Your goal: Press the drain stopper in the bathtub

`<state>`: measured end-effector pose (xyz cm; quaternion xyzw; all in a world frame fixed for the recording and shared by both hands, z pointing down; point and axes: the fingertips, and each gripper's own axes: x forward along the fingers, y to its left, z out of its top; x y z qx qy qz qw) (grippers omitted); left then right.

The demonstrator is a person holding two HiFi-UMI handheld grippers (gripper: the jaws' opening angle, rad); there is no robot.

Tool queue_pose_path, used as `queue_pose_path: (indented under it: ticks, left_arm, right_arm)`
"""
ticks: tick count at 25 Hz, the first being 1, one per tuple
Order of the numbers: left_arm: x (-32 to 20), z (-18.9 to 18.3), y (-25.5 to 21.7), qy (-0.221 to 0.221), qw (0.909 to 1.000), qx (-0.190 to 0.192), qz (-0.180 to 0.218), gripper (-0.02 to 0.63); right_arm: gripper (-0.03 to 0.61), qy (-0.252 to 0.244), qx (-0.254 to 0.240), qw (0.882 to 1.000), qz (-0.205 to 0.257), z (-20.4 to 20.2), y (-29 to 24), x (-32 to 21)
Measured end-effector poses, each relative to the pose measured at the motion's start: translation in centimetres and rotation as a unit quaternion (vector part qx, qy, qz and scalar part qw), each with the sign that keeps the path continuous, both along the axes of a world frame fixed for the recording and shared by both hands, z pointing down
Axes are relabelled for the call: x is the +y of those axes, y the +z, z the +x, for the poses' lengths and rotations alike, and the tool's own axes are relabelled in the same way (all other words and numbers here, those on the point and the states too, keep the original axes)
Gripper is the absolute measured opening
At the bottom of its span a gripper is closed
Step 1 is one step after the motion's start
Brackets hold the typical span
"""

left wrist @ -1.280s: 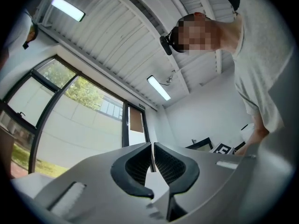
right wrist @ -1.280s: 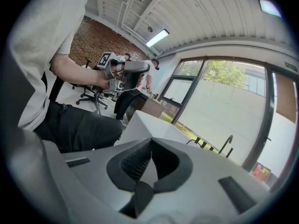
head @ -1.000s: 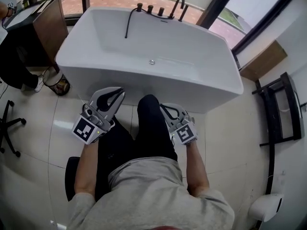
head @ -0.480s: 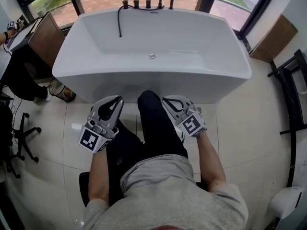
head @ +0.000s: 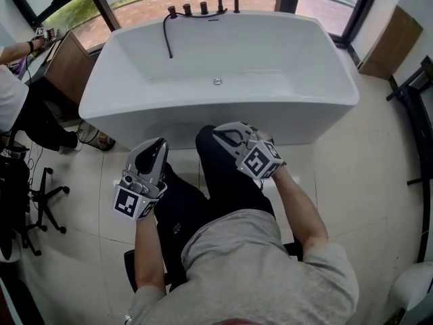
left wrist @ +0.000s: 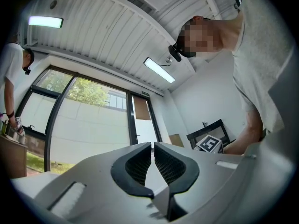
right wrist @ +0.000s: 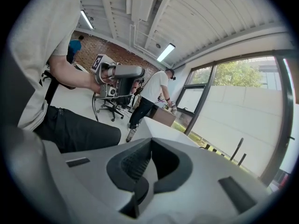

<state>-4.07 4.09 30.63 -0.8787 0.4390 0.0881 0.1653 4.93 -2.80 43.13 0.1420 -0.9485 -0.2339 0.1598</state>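
The bathtub [head: 304, 124] fills the upper half of the head view. Its drain stopper [head: 217, 81] is a small metal disc on the tub floor, about midway along its length and closer to the far wall, where the taps [head: 193, 9] and a dark hose [head: 167, 36] sit. Both tools are outside the tub, on the near side of its front wall, held low over the person's dark-trousered legs — a rest or start pose rather than a reach. The left gripper [head: 160, 143] points toward the tub with its jaws drawn together on nothing, only a thin slit between the ribbed pads in its own view [left wrist: 153, 146]. The right gripper [head: 220, 131] is angled inward across the knee, and its jaws are likewise closed and empty [right wrist: 149, 143]. Closed jaws probably suit the job (a blunt closed tip pushes a stopper better than two spread fingers). The stopper is well apart from both tools, so the press has not begun — the next move would be a long lean over the rim and down to the tub floor. Another person stands at the left edge beside a wooden cabinet [head: 67, 63], clear of the work.
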Motion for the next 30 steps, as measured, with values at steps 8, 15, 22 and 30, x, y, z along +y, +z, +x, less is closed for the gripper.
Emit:
queue_pose_path:
  ticks: [8, 15, 22, 30]
  left_arm:
    - [-3.4, 0.4, -0.7, -0.009, 0.9997, -0.021, -0.01, 0.008]
    - [-11.4, 0.5, 0.6, -0.009, 0.9987, -0.032, -0.04, 0.008]
    - [-23.0, -2.3, 5.9, -0.063, 0.9943, -0.057, -0.064, 0.008]
    - [-31.9, -5.0, 11.5, -0.095, 0.9875, -0.094, -0.083, 0.008]
  right_arm:
    - [0.0, 0.044, -0.038, 0.998, -0.028, 4.9, -1.9, -4.9]
    - [0.0, 0.068, -0.055, 0.996, -0.032, 9.7, -6.0, -11.4]
    - [0.0, 0.075, 0.015, 0.996, -0.049, 10.3, -1.7, -19.8]
    - [0.0, 0.08, 0.151, 0.98, -0.105, 6.6, 6.4, -36.5]
